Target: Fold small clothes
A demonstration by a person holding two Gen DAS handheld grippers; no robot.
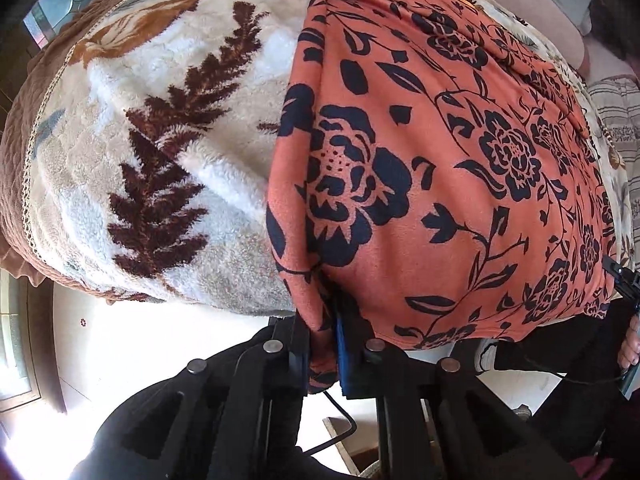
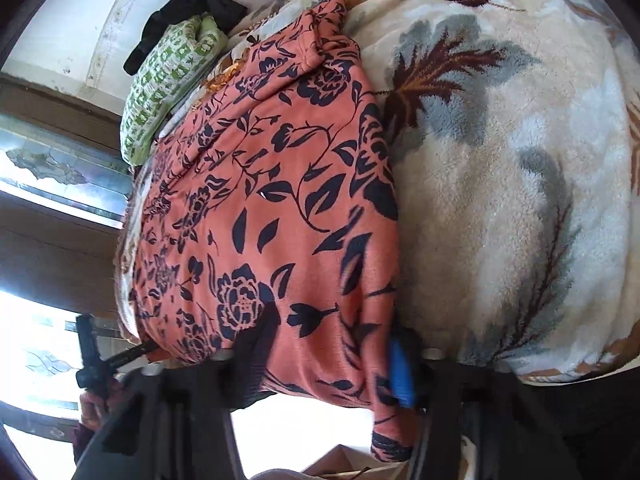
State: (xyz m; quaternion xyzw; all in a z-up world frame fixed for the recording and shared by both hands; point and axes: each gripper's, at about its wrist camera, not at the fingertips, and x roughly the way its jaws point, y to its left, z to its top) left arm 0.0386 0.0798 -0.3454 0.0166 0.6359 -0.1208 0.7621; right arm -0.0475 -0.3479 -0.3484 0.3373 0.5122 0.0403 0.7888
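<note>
An orange garment with a black flower print (image 1: 440,168) lies spread on a fleece leaf-pattern blanket (image 1: 160,140), its near hem hanging over the bed edge. My left gripper (image 1: 326,356) is shut on the garment's near left corner. In the right wrist view the same garment (image 2: 272,208) fills the middle. My right gripper (image 2: 328,364) has its jaws apart; the garment's near right corner drapes against the blue pad (image 2: 400,372) of the right finger, the left finger (image 2: 256,352) stands clear. The right gripper also shows in the left wrist view (image 1: 624,280) at the garment's far corner.
A green patterned cloth (image 2: 168,80) and a black garment (image 2: 188,12) lie at the far end of the bed. The blanket (image 2: 520,180) spreads wide to the right. A striped cloth (image 1: 616,120) lies at the right. White floor (image 1: 140,344) is below the bed edge.
</note>
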